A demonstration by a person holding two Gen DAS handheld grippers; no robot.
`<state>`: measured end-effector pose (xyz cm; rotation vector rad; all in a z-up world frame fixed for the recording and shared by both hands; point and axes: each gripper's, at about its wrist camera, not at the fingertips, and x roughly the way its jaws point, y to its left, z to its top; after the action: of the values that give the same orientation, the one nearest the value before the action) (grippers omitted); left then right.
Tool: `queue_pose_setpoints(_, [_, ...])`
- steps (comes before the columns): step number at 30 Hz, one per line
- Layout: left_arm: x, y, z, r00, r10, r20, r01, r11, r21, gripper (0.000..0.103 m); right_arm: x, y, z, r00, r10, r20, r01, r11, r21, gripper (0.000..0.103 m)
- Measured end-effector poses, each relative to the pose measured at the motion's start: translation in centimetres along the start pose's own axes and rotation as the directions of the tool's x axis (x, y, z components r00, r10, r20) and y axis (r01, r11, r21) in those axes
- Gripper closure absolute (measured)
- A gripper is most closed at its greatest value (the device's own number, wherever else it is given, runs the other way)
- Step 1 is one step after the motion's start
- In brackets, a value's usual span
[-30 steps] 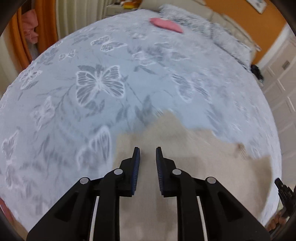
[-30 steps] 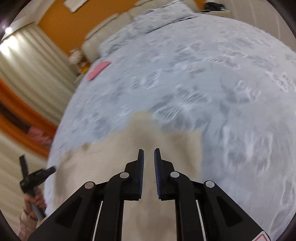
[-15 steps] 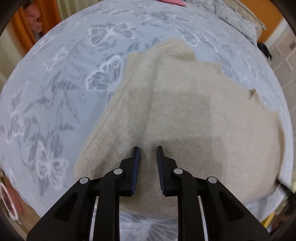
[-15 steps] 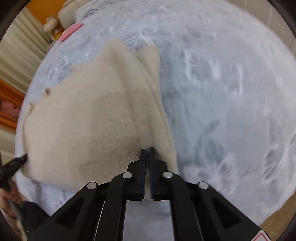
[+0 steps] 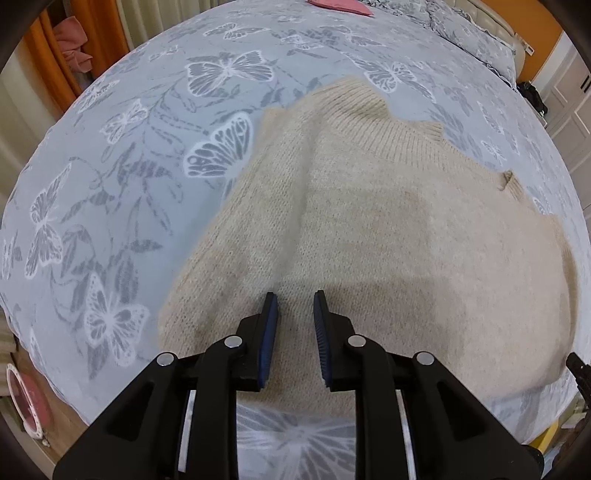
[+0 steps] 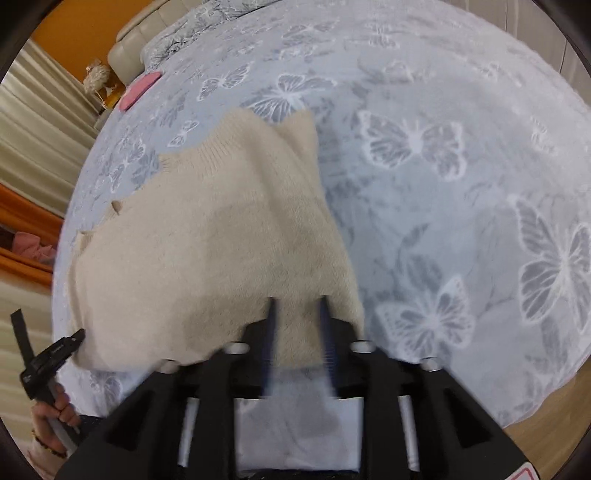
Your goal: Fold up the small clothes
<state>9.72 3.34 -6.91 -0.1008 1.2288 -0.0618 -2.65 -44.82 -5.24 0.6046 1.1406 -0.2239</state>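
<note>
the beige sweater (image 5: 369,229) lies flat mid-frame on the butterfly bedspread (image 5: 110,184), spread for folding. the left gripper (image 5: 295,321) points steeply down over its near hem, jaws slightly apart, holding nothing. the right gripper (image 6: 297,325) has just been opening, hem between its jaws, released.

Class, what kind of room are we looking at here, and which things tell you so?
Most likely a bedroom: a bed with a butterfly-print bedspread, matching pillows against a padded headboard, and curtains.
</note>
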Motion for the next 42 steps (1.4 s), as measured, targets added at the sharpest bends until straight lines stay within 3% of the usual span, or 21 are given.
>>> queue_pose_setpoints(1, [0.0,0.0,0.0,1.000,-0.002,-0.003,0.002,1.000,-0.001,0.082,0.2,-0.1,0.3,1.000,-0.023,0.006,0.023,1.000,-0.009,0.048])
queue_pose_setpoints(3, [0.1,0.0,0.0,1.000,-0.003,-0.006,0.003,1.000,0.000,0.081,1.0,-0.4,0.6,0.999,-0.050,-0.003,0.050,0.999,-0.008,0.034])
queue_pose_setpoints(6, [0.1,-0.1,-0.1,1.000,-0.010,-0.010,0.010,1.000,0.003,0.077,3.9,-1.6,1.1,0.996,-0.044,-0.080,0.047,0.998,0.039,0.033])
queue_pose_setpoints(8, [0.2,-0.2,-0.2,1.000,-0.006,-0.012,0.006,1.000,0.005,0.076,5.0,-2.3,1.0,0.992,0.026,-0.124,-0.014,0.995,0.100,0.032])
queue_pose_setpoints(9, [0.3,-0.3,-0.2,1.000,-0.004,-0.013,0.004,1.000,0.007,0.076,5.1,-2.4,1.1,0.992,0.040,-0.121,-0.026,0.993,0.113,0.042])
queue_pose_setpoints(11, [0.4,-0.4,-0.2,1.000,0.003,-0.015,-0.003,1.000,0.014,0.076,4.6,-2.5,0.9,0.990,0.098,-0.105,-0.085,0.989,0.123,0.077])
queue_pose_setpoints(12, [0.5,-0.4,-0.2,1.000,0.005,-0.016,-0.004,1.000,0.016,0.076,4.0,-2.3,1.1,0.991,0.099,-0.093,-0.087,0.989,0.119,0.082])
queue_pose_setpoints(16, [0.5,-0.1,-0.1,1.000,-0.018,-0.017,0.018,1.000,-0.001,0.076,0.2,-2.1,2.1,0.995,0.100,0.019,-0.101,0.993,0.060,0.086])
queue_pose_setpoints(19, [0.6,0.1,0.0,0.999,-0.040,-0.023,0.040,0.999,-0.016,0.075,2.3,-3.3,1.8,0.998,0.034,-0.045,-0.032,0.999,0.033,0.086])
queue_pose_setpoints(21, [0.6,0.2,0.1,0.999,-0.046,-0.024,0.046,0.999,-0.021,0.075,4.7,-3.5,1.4,0.995,0.013,-0.102,-0.012,1.000,0.008,0.080])
queue_pose_setpoints(23, [0.0,0.5,0.1,0.997,-0.077,-0.017,0.076,0.996,-0.040,0.071,3.7,-3.3,1.8,0.996,0.038,-0.081,-0.036,0.999,0.019,0.073])
queue_pose_setpoints(25, [-1.4,1.4,-0.2,0.989,-0.146,0.023,0.148,0.986,-0.081,0.055,2.2,-3.3,2.5,0.997,0.057,-0.051,-0.055,0.997,0.050,0.063])
queue_pose_setpoints(26, [-2.3,2.0,-0.2,0.986,-0.159,0.058,0.165,0.981,-0.105,0.041,1.5,-3.2,3.0,0.998,0.056,-0.029,-0.055,0.998,0.037,0.059])
queue_pose_setpoints(28, [-3.4,2.7,0.3,0.983,-0.147,0.111,0.161,0.978,-0.133,0.033,0.5,-2.9,4.4,0.998,0.057,0.016,-0.057,0.998,0.010,0.037])
queue_pose_setpoints(32, [-3.0,2.7,3.8,0.980,-0.158,0.123,0.175,0.974,-0.145,0.019,1.8,-1.5,7.4,0.995,0.101,0.017,-0.102,0.994,0.027,0.027])
queue_pose_setpoints(35, [-0.5,2.2,6.3,0.984,-0.164,0.075,0.174,0.972,-0.157,0.017,4.7,0.1,9.5,0.997,0.075,-0.026,-0.074,0.997,0.026,0.023])
queue_pose_setpoints(37, [1.8,2.0,7.6,0.990,-0.139,0.021,0.140,0.975,-0.172,0.017,7.3,0.1,10.3,0.994,0.078,-0.080,-0.073,0.995,0.063,0.024])
queue_pose_setpoints(38, [3.0,2.1,8.1,0.989,-0.144,-0.010,0.140,0.973,-0.182,0.018,8.0,0.2,10.3,0.990,0.106,-0.097,-0.098,0.992,0.082,0.030])
queue_pose_setpoints(39, [4.4,2.0,8.5,0.986,-0.161,-0.051,0.149,0.971,-0.187,0.033,8.5,0.6,10.3,0.985,0.141,-0.098,-0.133,0.987,0.085,0.060])
queue_pose_setpoints(40, [5.1,1.9,8.9,0.987,-0.140,-0.077,0.125,0.976,-0.176,0.045,8.3,1.4,10.4,0.986,0.147,-0.077,-0.144,0.989,0.045,0.080])
queue_pose_setpoints(42, [4.5,1.8,9.5,0.978,-0.201,-0.054,0.189,0.967,-0.173,0.080,6.3,2.5,10.9,0.987,0.160,-0.016,-0.160,0.987,-0.005,0.087])
